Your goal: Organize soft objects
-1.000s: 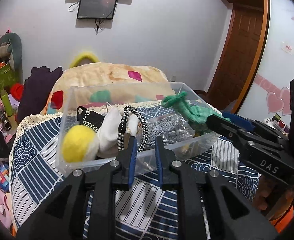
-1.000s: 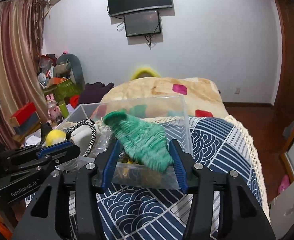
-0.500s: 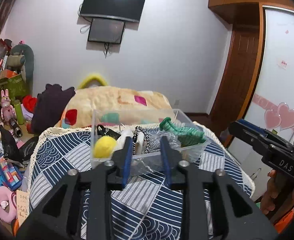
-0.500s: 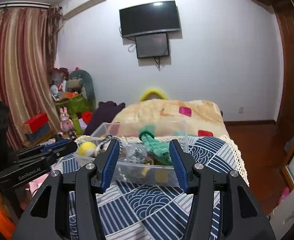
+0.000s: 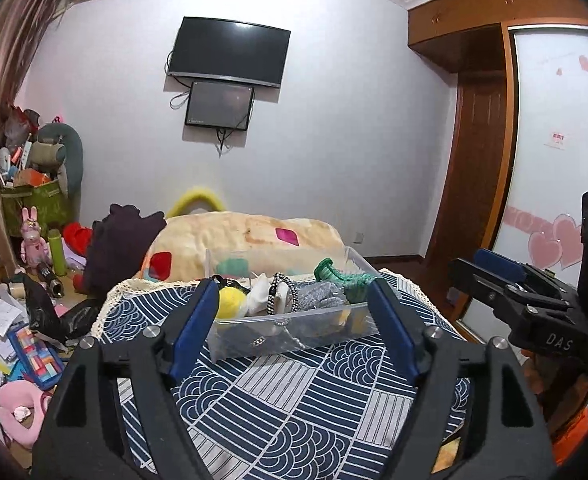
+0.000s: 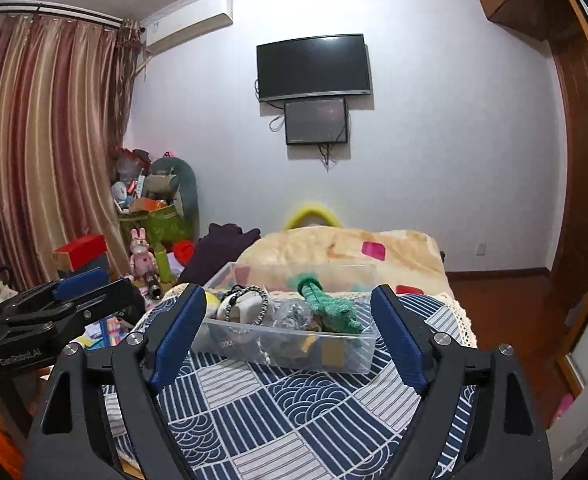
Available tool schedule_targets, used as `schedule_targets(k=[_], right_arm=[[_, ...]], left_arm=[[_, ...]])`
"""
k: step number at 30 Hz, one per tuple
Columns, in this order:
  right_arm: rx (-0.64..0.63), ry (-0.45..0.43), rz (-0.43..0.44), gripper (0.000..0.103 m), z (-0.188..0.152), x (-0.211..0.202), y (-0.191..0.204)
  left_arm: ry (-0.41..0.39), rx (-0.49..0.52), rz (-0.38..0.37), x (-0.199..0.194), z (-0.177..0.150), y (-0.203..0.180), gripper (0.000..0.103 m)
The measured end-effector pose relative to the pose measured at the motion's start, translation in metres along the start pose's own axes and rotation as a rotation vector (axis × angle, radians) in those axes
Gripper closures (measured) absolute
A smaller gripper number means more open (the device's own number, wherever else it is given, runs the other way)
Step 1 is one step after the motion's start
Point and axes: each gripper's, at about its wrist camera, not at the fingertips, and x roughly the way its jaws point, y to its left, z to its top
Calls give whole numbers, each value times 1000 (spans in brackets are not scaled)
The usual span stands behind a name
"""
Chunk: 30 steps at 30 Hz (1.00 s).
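Note:
A clear plastic bin (image 5: 294, 330) (image 6: 294, 350) sits on a blue-and-white patterned cloth (image 5: 294, 400). In it lie a green knitted sock (image 5: 344, 278) (image 6: 328, 306), a yellow ball (image 5: 229, 304), a white soft item (image 5: 259, 298), a black-and-white braided cord (image 5: 279, 292) (image 6: 249, 300) and a grey knit piece (image 5: 322, 298). My left gripper (image 5: 294, 320) is open and empty, back from the bin. My right gripper (image 6: 289, 324) is open and empty, also back from the bin. Each gripper shows at the edge of the other's view.
A cream quilt with coloured patches (image 5: 249, 242) lies behind the bin. A dark purple cloth (image 5: 119, 240) is at its left. Toys, boxes and papers crowd the floor at left (image 5: 17, 320). A wooden door (image 5: 478, 172) and wardrobe stand at right.
Both grippers have pulled back and up from the bin. The left jaws have opened wide. The green sock has left the right gripper and now lies in the bin.

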Motion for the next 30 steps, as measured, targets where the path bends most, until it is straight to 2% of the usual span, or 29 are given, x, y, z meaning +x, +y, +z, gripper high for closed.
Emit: schedule_targets(k=[1,3,5,15,20,30], right_arm=[[-2,0,3,19,-1,-1,1],[-4,-3,2,18,-3,-1,2],[-6,-7,-3,17,-4,0,3],[-10,-13,-9,16,-9,-3,3],[-2,-16,-4,9,-9,-4,3],[4,-25,4,9,-9,-9,4]], left_arm=[[-3,5,6,-1,-1,-1,24],[-11,12,20,-2,-2,-2,15],[-16,10,25,-3,-3,-3,12],[-13,32,42,-1,-13,-8,9],[-23,35,40,-4,-14,-10,8],[-21,43,40,-4,-15,-13,7]])
